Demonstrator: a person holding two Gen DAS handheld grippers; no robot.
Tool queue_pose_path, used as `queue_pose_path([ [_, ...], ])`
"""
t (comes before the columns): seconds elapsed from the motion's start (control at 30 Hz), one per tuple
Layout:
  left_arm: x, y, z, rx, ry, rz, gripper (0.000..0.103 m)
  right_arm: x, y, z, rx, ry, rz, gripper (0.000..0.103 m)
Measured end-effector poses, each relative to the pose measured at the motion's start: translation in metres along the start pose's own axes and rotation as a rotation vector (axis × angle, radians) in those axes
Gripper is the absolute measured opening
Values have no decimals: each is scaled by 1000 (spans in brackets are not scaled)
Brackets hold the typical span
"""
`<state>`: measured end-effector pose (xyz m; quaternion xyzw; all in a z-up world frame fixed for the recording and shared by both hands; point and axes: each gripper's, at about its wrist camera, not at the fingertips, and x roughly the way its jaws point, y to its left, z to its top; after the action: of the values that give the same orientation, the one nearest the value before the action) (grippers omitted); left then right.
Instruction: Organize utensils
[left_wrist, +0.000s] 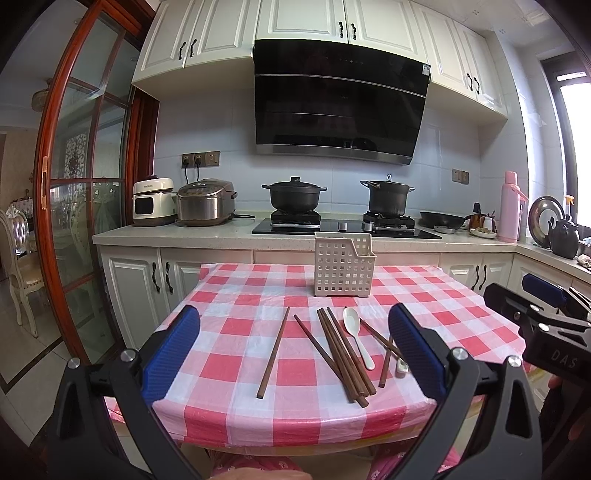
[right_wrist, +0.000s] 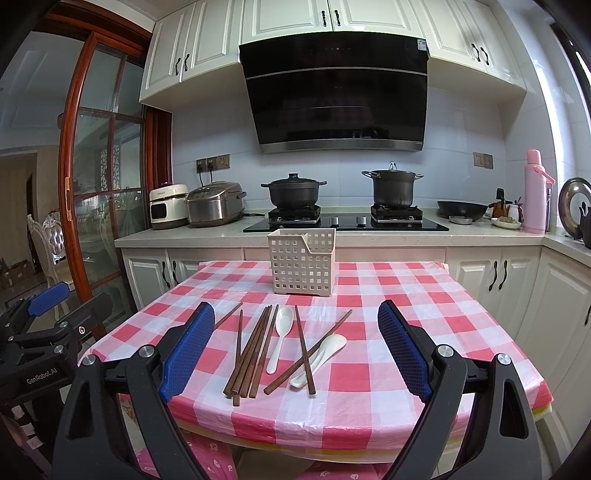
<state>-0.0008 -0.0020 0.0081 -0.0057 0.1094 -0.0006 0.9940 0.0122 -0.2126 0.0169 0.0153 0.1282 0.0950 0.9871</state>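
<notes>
- A white perforated utensil holder (right_wrist: 302, 261) stands upright at the far side of the tabletop (right_wrist: 424, 295), which wears a red-and-white checked cloth; a slanted divider splits the holder into two compartments, and nothing shows above its rim — its inside cannot be seen from these angles.
- All the utensils lie loose on the cloth in front of the holder, none inside it.
- A bundle of brown wooden chopsticks (right_wrist: 251, 354) lies nearly parallel, pointing towards the holder; one single chopstick (left_wrist: 274, 357) lies apart to its left in the left wrist view.
- A white spoon (right_wrist: 280, 332) rests just right of the bundle, bowl towards the holder.
- Two more chopsticks (right_wrist: 306, 350) cross each other further right, lying over a second white spoon (right_wrist: 321, 354).
- The left tool (left_wrist: 293, 354) hovers over the near edge of the tabletop, its blue-padded fingers spread wide and gripping nothing.
- The right tool (right_wrist: 295, 350) hangs likewise above the near edge, jaws wide apart — empty.
- On the kitchen counter behind stand two lidded black pots (right_wrist: 293, 194) on the gas hob; their contents are hidden.
- A rice cooker (right_wrist: 214, 208) sits closed at the counter's left.
</notes>
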Motion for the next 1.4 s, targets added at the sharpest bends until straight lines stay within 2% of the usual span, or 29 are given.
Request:
queue_pose_path([
  [1.4, -1, 1, 4, -2, -6, -1, 99, -1, -1, 2, 7, 2, 3, 84],
])
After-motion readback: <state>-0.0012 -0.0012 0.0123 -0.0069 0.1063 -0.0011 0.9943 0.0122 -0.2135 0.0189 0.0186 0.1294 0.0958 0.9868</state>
